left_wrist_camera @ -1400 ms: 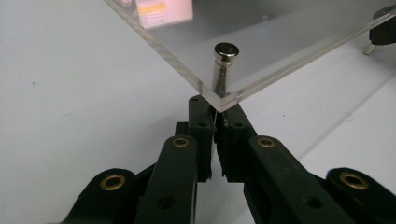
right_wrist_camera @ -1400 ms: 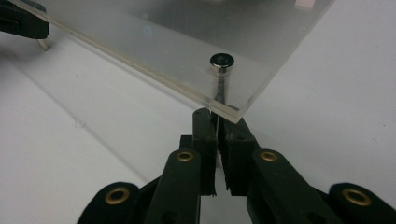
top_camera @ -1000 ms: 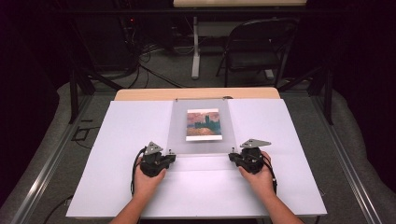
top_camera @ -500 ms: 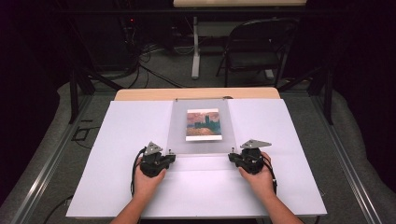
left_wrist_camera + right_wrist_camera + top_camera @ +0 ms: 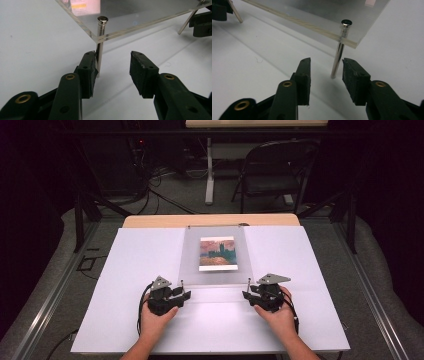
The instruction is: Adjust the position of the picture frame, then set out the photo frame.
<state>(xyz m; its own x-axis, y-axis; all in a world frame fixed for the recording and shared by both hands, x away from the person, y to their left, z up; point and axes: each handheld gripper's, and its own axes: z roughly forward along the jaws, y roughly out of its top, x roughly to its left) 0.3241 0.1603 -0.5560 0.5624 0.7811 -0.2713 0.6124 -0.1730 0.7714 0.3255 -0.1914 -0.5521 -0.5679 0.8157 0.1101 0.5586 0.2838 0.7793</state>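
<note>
**Both grippers spread at the frame's near legs**

The left gripper [image 5: 113,72] is held released, its left pad touching a metal leg [image 5: 100,55] at 11 o'clock. The right gripper [image 5: 325,75] is likewise spread, the other leg [image 5: 338,58] standing between its jaws. The clear acrylic frame [image 5: 212,270], carrying a picture [image 5: 217,253], is propped at 12 o'clock on the white table [image 5: 125,270].

Beyond my white counter [image 5: 130,270] I see a dark room, grey carpet [image 5: 180,195], a folding chair [image 5: 275,175] and trailing cables [image 5: 155,182].
</note>
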